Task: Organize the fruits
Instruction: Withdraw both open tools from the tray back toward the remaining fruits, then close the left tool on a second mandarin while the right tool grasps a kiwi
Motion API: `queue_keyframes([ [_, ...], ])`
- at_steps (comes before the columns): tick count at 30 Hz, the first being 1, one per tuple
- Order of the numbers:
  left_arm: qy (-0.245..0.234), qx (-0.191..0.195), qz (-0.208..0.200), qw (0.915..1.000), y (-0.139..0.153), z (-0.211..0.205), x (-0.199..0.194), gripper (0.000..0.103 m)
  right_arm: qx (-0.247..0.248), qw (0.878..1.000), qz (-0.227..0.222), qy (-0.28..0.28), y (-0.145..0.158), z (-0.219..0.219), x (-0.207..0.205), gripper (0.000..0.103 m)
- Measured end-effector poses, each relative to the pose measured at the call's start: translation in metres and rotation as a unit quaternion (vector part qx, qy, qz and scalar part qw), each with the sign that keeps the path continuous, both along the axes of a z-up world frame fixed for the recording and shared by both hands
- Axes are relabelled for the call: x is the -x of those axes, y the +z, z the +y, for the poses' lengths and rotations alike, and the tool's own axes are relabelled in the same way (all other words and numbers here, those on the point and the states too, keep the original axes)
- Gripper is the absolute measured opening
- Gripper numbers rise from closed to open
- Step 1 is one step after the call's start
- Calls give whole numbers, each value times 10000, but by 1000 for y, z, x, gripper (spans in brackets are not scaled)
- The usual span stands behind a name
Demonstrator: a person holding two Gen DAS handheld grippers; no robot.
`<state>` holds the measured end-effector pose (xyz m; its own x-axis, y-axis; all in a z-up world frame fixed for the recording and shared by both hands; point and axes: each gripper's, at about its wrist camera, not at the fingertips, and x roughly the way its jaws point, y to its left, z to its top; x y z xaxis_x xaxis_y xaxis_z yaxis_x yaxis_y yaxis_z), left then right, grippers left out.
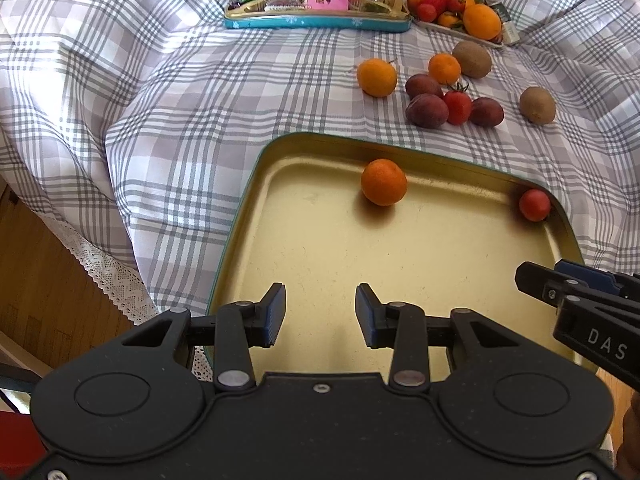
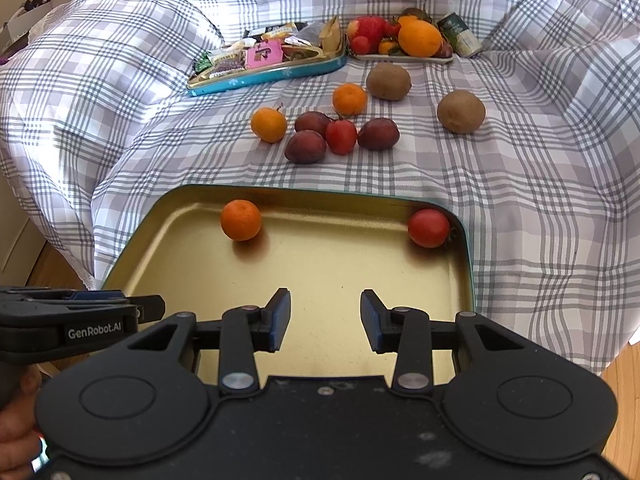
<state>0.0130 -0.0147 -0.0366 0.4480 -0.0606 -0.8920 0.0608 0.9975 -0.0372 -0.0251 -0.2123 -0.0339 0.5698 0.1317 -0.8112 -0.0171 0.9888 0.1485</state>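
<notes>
A gold tin tray (image 1: 340, 264) (image 2: 320, 272) lies near me on the checked cloth. In it are a mandarin (image 1: 384, 182) (image 2: 241, 220) by the far wall and a tomato (image 1: 535, 205) (image 2: 429, 228) in the far right corner. Beyond it on the cloth lie two mandarins (image 2: 269, 124), three plums (image 2: 306, 147), a tomato (image 2: 341, 136) and two kiwis (image 2: 461, 111). My left gripper (image 1: 320, 314) is open and empty over the tray's near edge. My right gripper (image 2: 325, 320) is open and empty over the tray's near part.
A blue tin of snack packets (image 2: 272, 74) (image 1: 316, 22) sits at the back. A white plate heaped with fruit (image 2: 400, 38) (image 1: 456, 8) and a small can (image 2: 460, 36) stand to its right. The cloth drops off at the left to a wooden floor (image 1: 40, 272).
</notes>
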Motion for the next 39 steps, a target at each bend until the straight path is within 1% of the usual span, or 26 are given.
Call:
queue_keyframes([
  [6, -46, -93, 159, 9998, -6, -6, -10, 47, -48, 9997, 199, -99, -8, -5, -11, 41],
  [11, -33, -136, 107, 9998, -4, -8, -20, 47, -58, 9997, 208, -139, -12, -9, -21, 42],
  [17, -5, -227, -158, 9996, 4, -11, -41, 47, 130, 9995, -193, -196, -4, -13, -36, 45],
  [18, -6, -233, -214, 9995, 5, -11, -46, 47, 144, 9993, -279, -225, -1, -14, -40, 47],
  [23, -111, -208, -459, 9987, 12, -14, -73, 47, 171, 9970, -596, -466, 7, -27, -67, 48],
  [27, -256, -117, -642, 9975, 14, -19, -97, 47, 224, 9950, -671, -699, 9, -44, -95, 51],
  [31, -384, -49, -777, 9962, 15, -26, -120, 47, 438, 9916, -724, -976, 7, -62, -123, 52],
  [34, -480, -9, -880, 9950, 15, -32, -133, 47, 575, 9890, -734, -1152, 3, -74, -139, 52],
  [39, -602, 92, -973, 9934, 13, -42, -152, 47, 638, 9859, -711, -1374, -3, -91, -162, 52],
])
